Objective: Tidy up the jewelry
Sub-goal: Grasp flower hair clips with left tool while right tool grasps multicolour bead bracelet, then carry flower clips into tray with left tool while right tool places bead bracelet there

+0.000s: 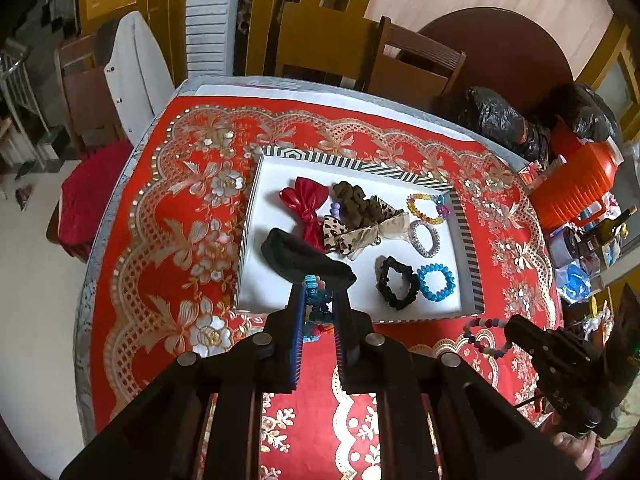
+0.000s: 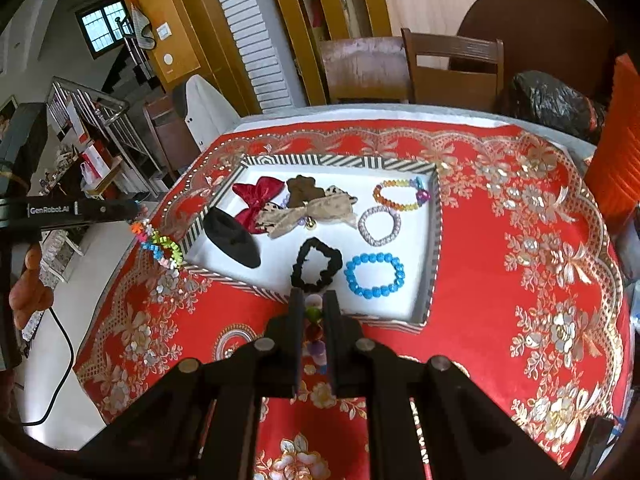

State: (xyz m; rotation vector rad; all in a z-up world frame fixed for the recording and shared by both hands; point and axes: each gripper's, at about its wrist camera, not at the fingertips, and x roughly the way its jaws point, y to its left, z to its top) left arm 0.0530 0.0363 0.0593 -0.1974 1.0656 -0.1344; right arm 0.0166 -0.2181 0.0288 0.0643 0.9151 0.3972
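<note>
Wooden chairs (image 2: 452,68), white louvered door (image 2: 256,40)

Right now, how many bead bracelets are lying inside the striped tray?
2: the blue bracelet near the tray's front right corner, and the rainbow bracelet at the back right. More could hide under the bows. Each gripper also holds a beaded piece outside the tray.
</note>
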